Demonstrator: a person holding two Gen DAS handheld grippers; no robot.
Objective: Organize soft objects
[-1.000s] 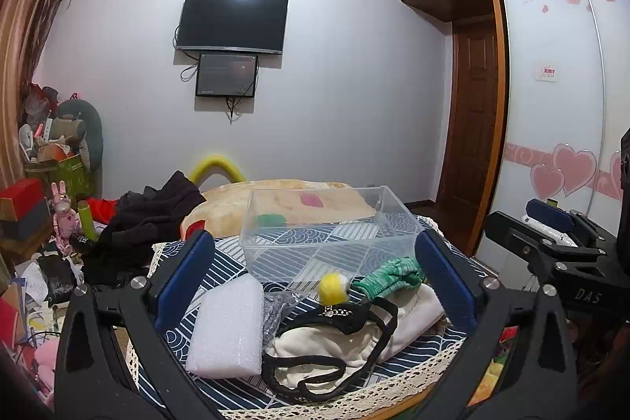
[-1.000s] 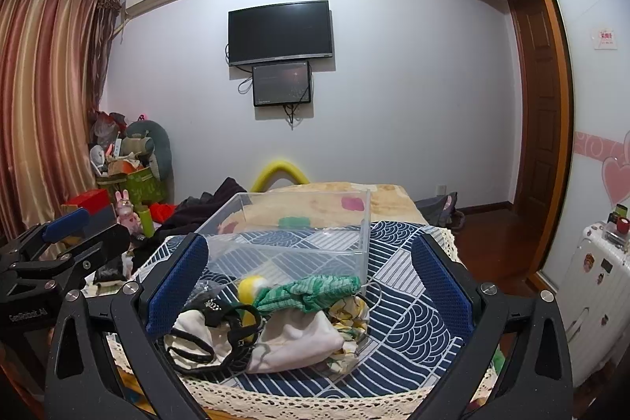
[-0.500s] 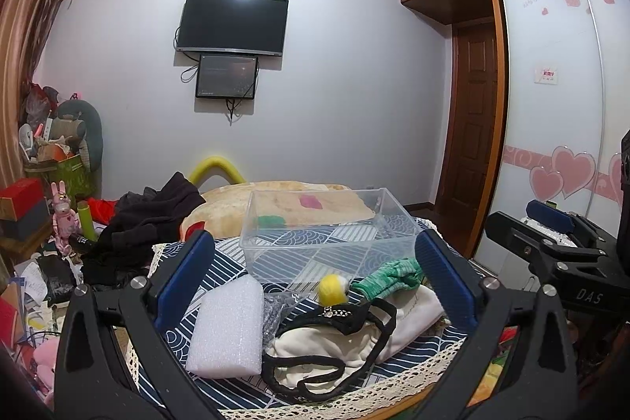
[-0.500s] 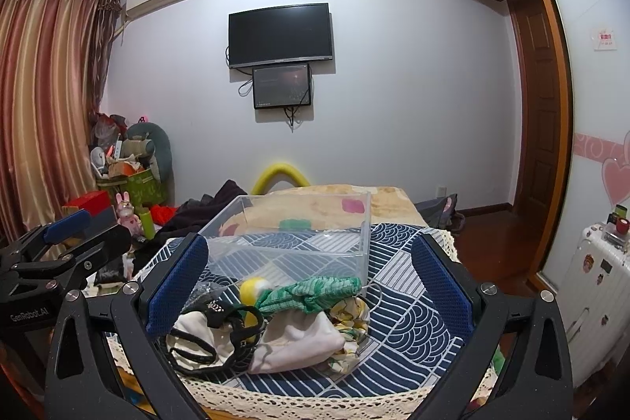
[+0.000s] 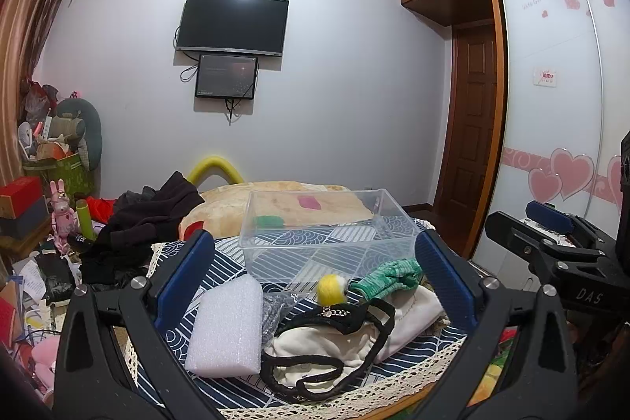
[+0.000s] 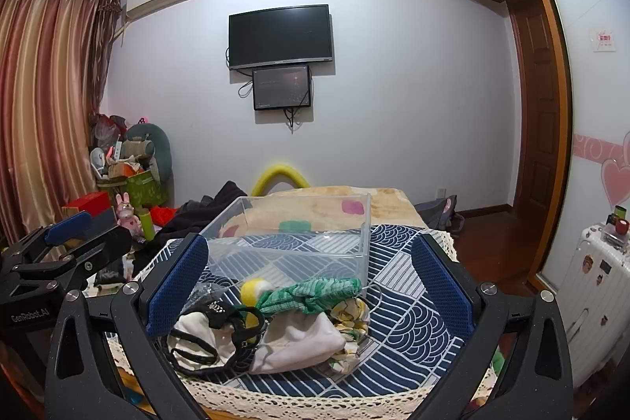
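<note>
Nothing sorted yet

Both the left gripper and right gripper hover spread and unloaded; the clear plastic bin sits bare, far behind the near pile of soft cloth items.

"DAS" on right hand-held gripper; "GenRobot.AI" on left hand-held gripper.

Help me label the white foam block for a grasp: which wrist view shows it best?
The left wrist view. There the white foam block lies in full sight on the patterned cloth, just inside the left hand-held gripper and its left finger. In the right wrist view I cannot make it out; the right hand-held gripper finger covers that spot.
</note>
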